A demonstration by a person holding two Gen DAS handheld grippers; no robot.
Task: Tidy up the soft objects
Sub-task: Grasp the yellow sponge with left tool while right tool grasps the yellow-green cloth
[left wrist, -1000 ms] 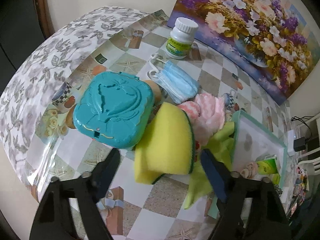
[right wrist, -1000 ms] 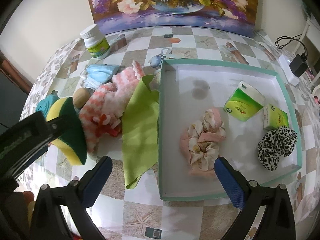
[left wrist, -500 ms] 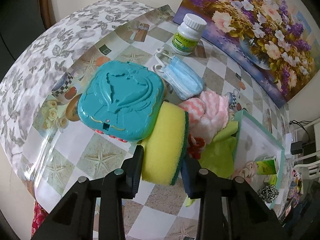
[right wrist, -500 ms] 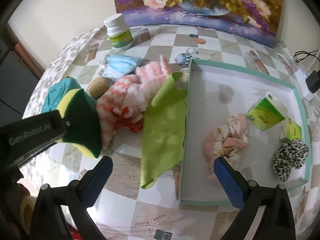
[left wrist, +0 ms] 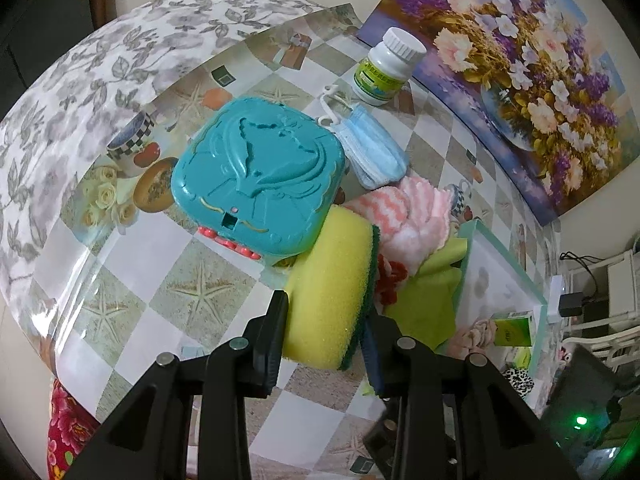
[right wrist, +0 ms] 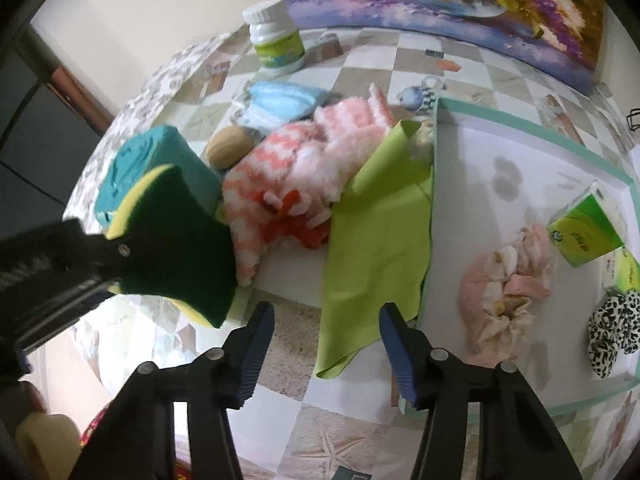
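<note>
1. My left gripper [left wrist: 325,330] points steeply down and is clenched on the sponge [left wrist: 330,292]; both pads press its yellow foam sides, and the dark green scrub face is on the right.
2. My right gripper [right wrist: 326,346] also points steeply down. Its jaws are closing, with the near end of the green cloth [right wrist: 378,256] between them; the pads do not press it.
3. The sponge is thick, soft and rounded. It touches the teal plastic case [left wrist: 258,178], which is hard with a raised relief on its lid.
4. The green cloth is thin and smooth, lying flat against the tray's [right wrist: 532,128] left wall. A fluffy pink-and-white towel [right wrist: 304,160] is bunched just beside it.
5. In the tray: a crumpled pink cloth [right wrist: 502,288], a leopard-print scrunchie [right wrist: 614,332] and green tissue packs [right wrist: 586,232].
6. Farther out: a blue face mask [left wrist: 374,152] and a white bottle [left wrist: 386,68].
7. The table [left wrist: 200,280] has a glossy checked cover; a flower painting [left wrist: 532,60] leans against the wall.
</note>
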